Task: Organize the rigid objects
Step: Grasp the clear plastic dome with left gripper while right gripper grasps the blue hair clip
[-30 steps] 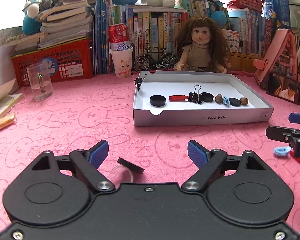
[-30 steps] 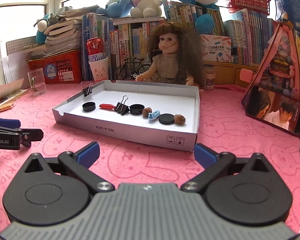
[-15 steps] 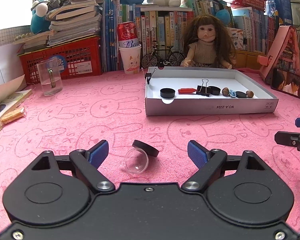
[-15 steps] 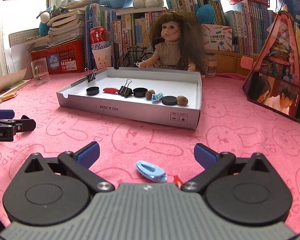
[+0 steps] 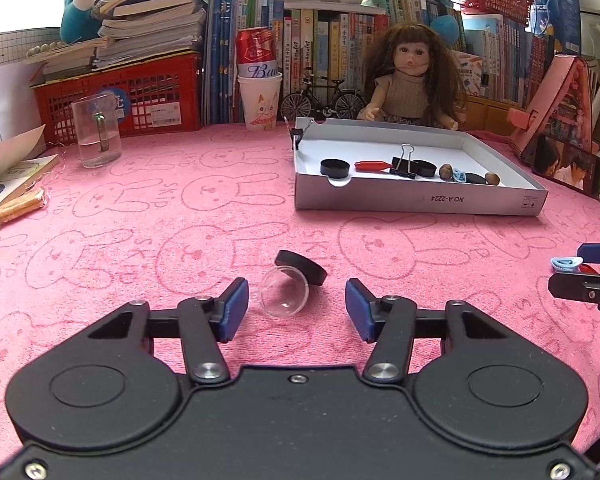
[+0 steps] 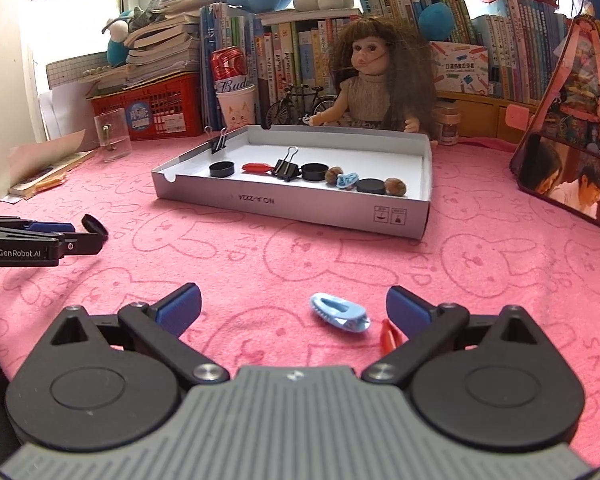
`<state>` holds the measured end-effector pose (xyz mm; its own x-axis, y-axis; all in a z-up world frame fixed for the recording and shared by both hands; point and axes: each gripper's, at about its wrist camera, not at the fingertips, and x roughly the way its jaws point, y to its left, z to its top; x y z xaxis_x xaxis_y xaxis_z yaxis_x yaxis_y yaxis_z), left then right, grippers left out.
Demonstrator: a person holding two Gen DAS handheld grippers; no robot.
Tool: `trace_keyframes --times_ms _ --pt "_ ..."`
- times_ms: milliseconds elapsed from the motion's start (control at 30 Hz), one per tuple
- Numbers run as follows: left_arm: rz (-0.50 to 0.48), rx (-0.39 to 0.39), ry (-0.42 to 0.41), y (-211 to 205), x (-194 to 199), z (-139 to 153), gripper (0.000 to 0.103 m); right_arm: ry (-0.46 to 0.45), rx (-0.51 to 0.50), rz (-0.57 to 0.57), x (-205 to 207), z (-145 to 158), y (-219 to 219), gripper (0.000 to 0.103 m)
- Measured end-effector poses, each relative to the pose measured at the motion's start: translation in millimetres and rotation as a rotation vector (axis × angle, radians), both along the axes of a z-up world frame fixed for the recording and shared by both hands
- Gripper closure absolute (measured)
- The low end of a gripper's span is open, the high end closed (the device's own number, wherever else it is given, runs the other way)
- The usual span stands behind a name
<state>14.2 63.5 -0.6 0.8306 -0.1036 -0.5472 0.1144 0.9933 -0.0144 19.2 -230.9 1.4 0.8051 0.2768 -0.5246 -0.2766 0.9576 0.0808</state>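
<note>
L gripper narrowing round clear dome, not touching, R gripper spread, blue clip btwn.

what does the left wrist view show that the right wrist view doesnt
Only the left wrist view shows the clear dome leaning against the black cap, between the left tool, whose pads have just been closing but do not yet touch it. Only the right wrist view shows the right tool straddling the blue clip, open, with a red piece beside it. Both show the white tray, the doll and the pink cloth.
</note>
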Motion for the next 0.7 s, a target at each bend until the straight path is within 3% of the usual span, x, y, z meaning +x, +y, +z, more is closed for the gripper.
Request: trace_keyframes --times_ms 200,300,467,533,700 --pt "0.03 0.014 0.023 2 5 -3 0.053 0.041 0.042 0.021 4 -2 2 0.014" --pt "0.031 0.02 0.016 1 7 -5 0.056 0.044 0.028 0.015 4 -4 7 0.024" --pt "0.014 0.012 0.014 -2 8 -6 0.068 0.036 0.02 -0.022 8 -2 7 0.05" --pt "0.006 0.007 0.015 -4 8 -5 0.072 0.033 0.013 -0.043 10 -3 6 0.055" --pt "-0.023 -0.019 0.022 -7 4 -4 0.073 0.03 0.002 -0.065 12 -3 5 0.067"
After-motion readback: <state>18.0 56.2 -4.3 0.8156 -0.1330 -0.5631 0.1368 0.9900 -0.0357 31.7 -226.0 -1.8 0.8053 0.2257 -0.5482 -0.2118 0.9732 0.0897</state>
